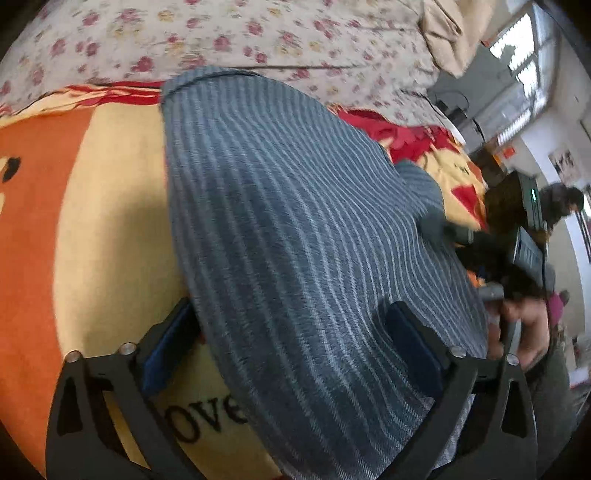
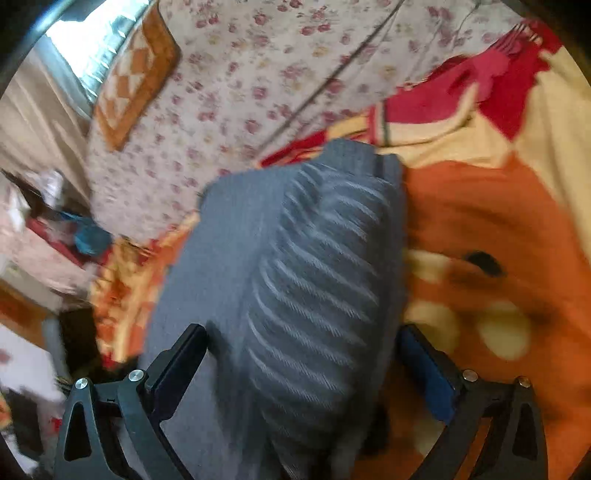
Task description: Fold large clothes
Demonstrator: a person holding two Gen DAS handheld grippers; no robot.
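While the blue striped garment (image 1: 295,229) is lying spread over the orange and cream blanket (image 1: 74,221) on the bed, both tongs are hanging over its near edge. The left tongs (image 1: 291,347) are standing spread wide, with the cloth lying between the pads and not being pinched. The right tongs (image 2: 303,365) are gaping too, a folded ridge of the garment lying loose between them. Beyond the garment, a floral sheet (image 1: 258,33) is covering the bed.
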